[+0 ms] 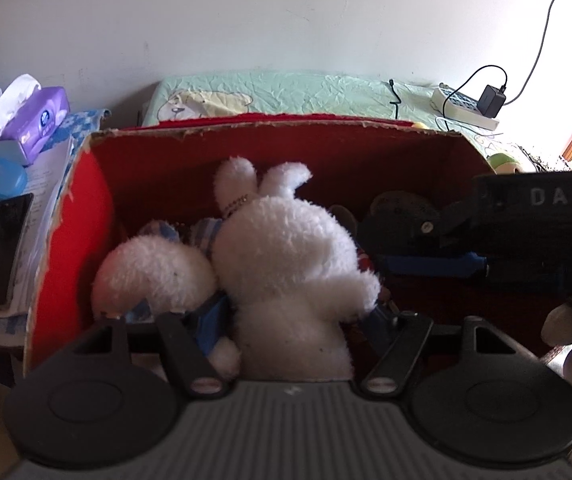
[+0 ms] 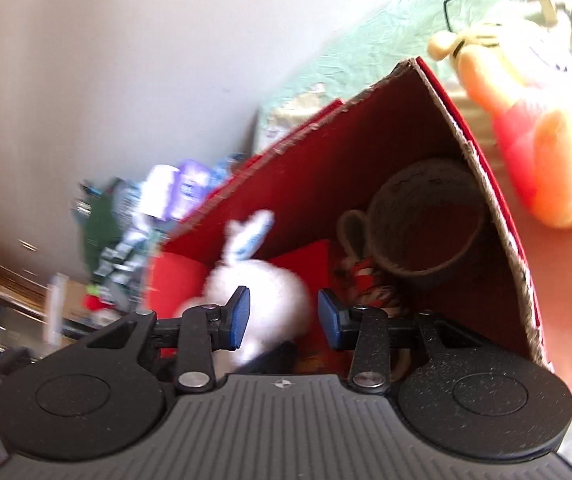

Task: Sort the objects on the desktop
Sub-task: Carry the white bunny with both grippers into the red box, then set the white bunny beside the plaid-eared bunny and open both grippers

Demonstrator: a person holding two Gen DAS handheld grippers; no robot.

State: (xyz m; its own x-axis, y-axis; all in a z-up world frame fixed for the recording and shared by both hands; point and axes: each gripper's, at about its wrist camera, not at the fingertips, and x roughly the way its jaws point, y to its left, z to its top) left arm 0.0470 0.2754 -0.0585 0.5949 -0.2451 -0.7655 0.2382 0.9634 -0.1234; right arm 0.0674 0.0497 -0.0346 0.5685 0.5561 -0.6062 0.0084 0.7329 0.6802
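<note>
A red cardboard box (image 1: 66, 240) fills the left wrist view. In it a white plush rabbit (image 1: 286, 248) stands with its back to me, and a second white plush (image 1: 154, 276) in blue clothes leans on its left side. My left gripper (image 1: 296, 320) is open, its fingers either side of the rabbit's lower body with a gap showing. My right gripper (image 2: 284, 316) is open with nothing between its blue pads (image 2: 240, 314), tilted over the box (image 2: 486, 184), with the rabbit (image 2: 262, 288) blurred behind it. In the left wrist view the right gripper (image 1: 434, 264) comes in from the right.
A dark ring-shaped roll (image 2: 426, 224) and a red-striped toy (image 2: 366, 288) lie in the box's right corner. An orange and red plush (image 2: 538, 152) and a green one (image 1: 504, 162) sit outside. To the left are a tissue pack (image 1: 34, 120) and a phone (image 1: 0, 252); a power strip (image 1: 466, 108) lies behind.
</note>
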